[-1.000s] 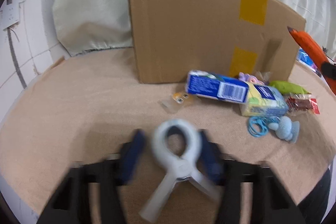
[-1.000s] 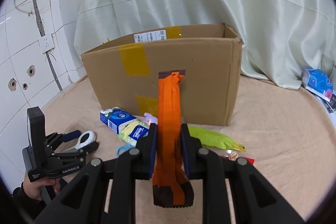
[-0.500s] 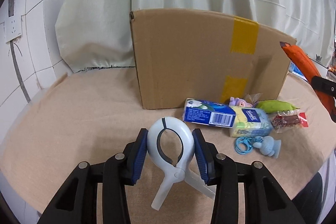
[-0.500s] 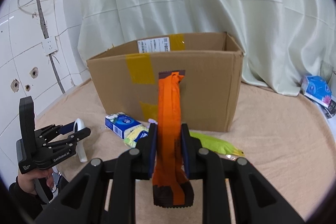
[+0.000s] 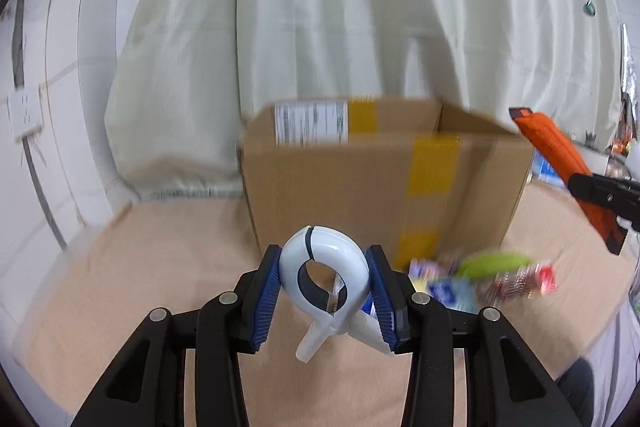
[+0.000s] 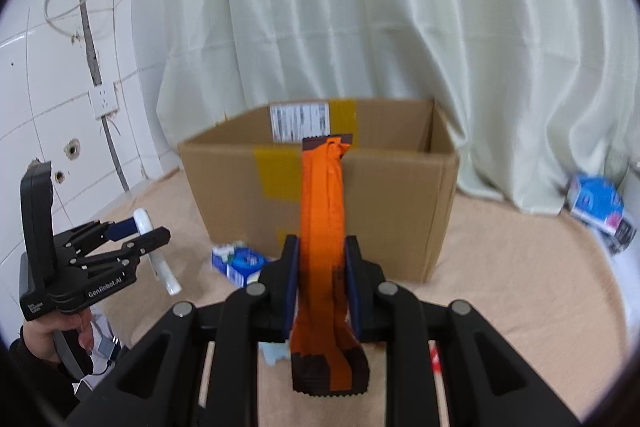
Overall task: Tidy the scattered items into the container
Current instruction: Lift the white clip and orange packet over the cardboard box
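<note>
An open cardboard box [image 5: 384, 179] with yellow tape stands on the tan table; it also shows in the right wrist view [image 6: 320, 187]. My left gripper [image 5: 324, 291] is shut on a white spring clamp [image 5: 324, 275] and holds it up in front of the box. My right gripper [image 6: 322, 283] is shut on an orange snack packet [image 6: 324, 227], held upright in front of the box. The packet [image 5: 556, 155] shows right of the box in the left wrist view. The left gripper with the clamp [image 6: 156, 251] shows at the left in the right wrist view.
Scattered items lie before the box: a blue tissue pack [image 6: 236, 263], a green packet [image 5: 496, 261], a red snack [image 5: 524, 283], blurred. A blue pack [image 6: 596, 203] lies at the far right by the curtain [image 6: 360, 27]. A tiled wall [image 6: 60, 67] is at left.
Both grippers have risen with their items. The box's open top now shows in both views. The clamp has been lifted off the table.
</note>
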`<state>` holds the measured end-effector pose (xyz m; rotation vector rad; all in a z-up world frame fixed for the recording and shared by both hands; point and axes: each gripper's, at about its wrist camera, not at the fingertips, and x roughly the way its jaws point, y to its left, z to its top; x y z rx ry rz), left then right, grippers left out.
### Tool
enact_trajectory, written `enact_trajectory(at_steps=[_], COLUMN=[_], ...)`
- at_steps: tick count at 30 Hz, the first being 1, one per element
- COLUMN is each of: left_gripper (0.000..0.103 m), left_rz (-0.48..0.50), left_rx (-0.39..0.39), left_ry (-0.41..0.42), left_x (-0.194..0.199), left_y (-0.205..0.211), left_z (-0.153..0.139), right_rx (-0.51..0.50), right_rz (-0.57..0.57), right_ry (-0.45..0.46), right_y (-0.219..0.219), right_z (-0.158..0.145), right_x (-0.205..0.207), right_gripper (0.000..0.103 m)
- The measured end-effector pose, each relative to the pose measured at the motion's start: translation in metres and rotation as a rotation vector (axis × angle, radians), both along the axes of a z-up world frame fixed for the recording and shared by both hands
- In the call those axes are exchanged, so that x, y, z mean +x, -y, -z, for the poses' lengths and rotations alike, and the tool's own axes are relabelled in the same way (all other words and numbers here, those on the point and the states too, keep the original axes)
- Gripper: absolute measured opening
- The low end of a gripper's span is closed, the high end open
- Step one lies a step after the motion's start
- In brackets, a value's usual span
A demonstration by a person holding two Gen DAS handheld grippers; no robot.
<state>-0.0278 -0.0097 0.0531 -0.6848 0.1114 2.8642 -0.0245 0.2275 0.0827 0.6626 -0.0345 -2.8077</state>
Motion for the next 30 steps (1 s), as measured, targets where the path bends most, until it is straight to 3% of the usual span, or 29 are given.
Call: enact_trajectory(at_steps=[10,15,21,30], left_gripper=[0.043,0.043,0.043,0.044], left_rz=[0.035,0.046,0.061,0.081], left_rx=[-0.005,-0.01,-0.019,-0.031], left_ry=[-0.145,-0.169,-0.107,0.045], left_x=[-0.037,-0.072,-0.123,-0.187], left_y=[-0.011,-0.02,-0.034,-0.045], left_z=[-0.107,-0.14,-0.139,-0.089], right_rx=[0.02,0.027,0.022,0.034], right_rz=[0.019,0.015,0.001,-0.01], right_ry=[-0.103,-0.119,-0.091,0.03], right_y=[-0.004,0.0,0.002,0.009], right_z=[-0.075,-0.097,-0.103,-0.067], right_x=[-0.028,-0.054,-0.098,-0.166], right_gripper=[0.025,0.025,0.025,0.025])
